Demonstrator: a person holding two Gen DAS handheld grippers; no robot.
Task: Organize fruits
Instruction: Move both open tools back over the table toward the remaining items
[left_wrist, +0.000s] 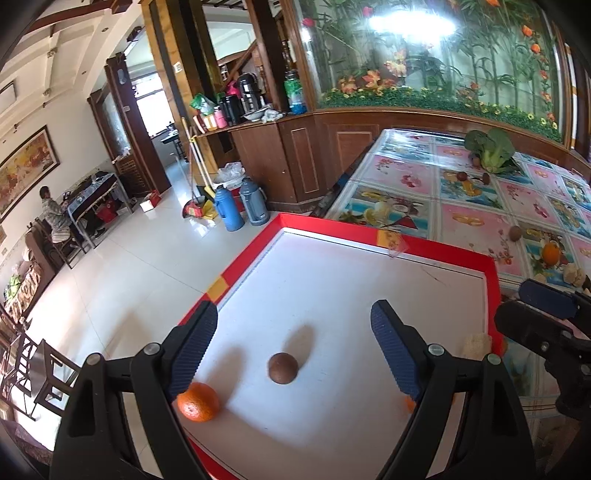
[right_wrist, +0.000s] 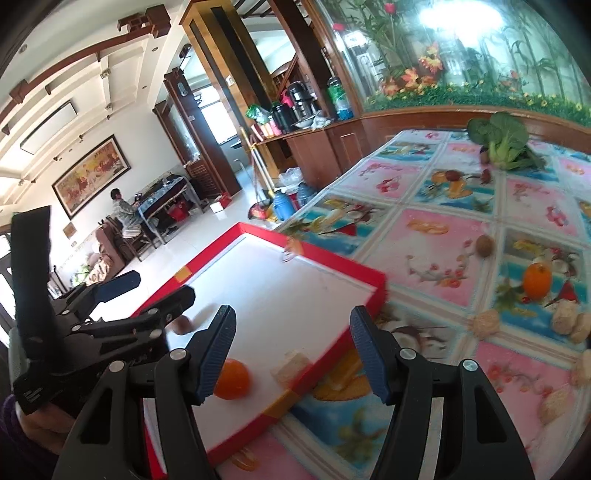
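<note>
The table (right_wrist: 436, 236), under a fruit-print cloth, is the largest item; the red-rimmed white tray (left_wrist: 388, 243) sits at its near left corner.

Left gripper (left_wrist: 293, 325): fingers spread wide over the tray, nothing between the pads, nothing touched. A round brown fruit (left_wrist: 283, 368) lies on the tray floor below the gap, clear of both fingers. An orange (left_wrist: 198, 401) rests on the tray just beside the left finger's tip; contact cannot be confirmed. A second orange (right_wrist: 232, 379) lies behind the right finger in the left view and shows plainly in the right view, next to a pale cube-shaped piece (right_wrist: 290, 367) against the tray's right rim.

Right gripper (right_wrist: 293, 325): fingers parted to a moderate width, empty, hovering above the tray's right rim and touching nothing. The left gripper's body crosses the left side of this view and partly hides the brown fruit.

Still on the cloth, well apart from the tray: a broccoli head (right_wrist: 500, 142) at the far end, two small dark fruits (left_wrist: 474, 178) near it, a brown fruit (right_wrist: 484, 245) at mid-table, a third orange (right_wrist: 537, 280) further right, and several pale lumps (right_wrist: 567, 321) near the right edge.

Beyond the table: a wooden counter with flasks (left_wrist: 243, 99), two thermos jugs (left_wrist: 242, 206) on the floor, and a seated person (left_wrist: 53, 214) at a far table.
</note>
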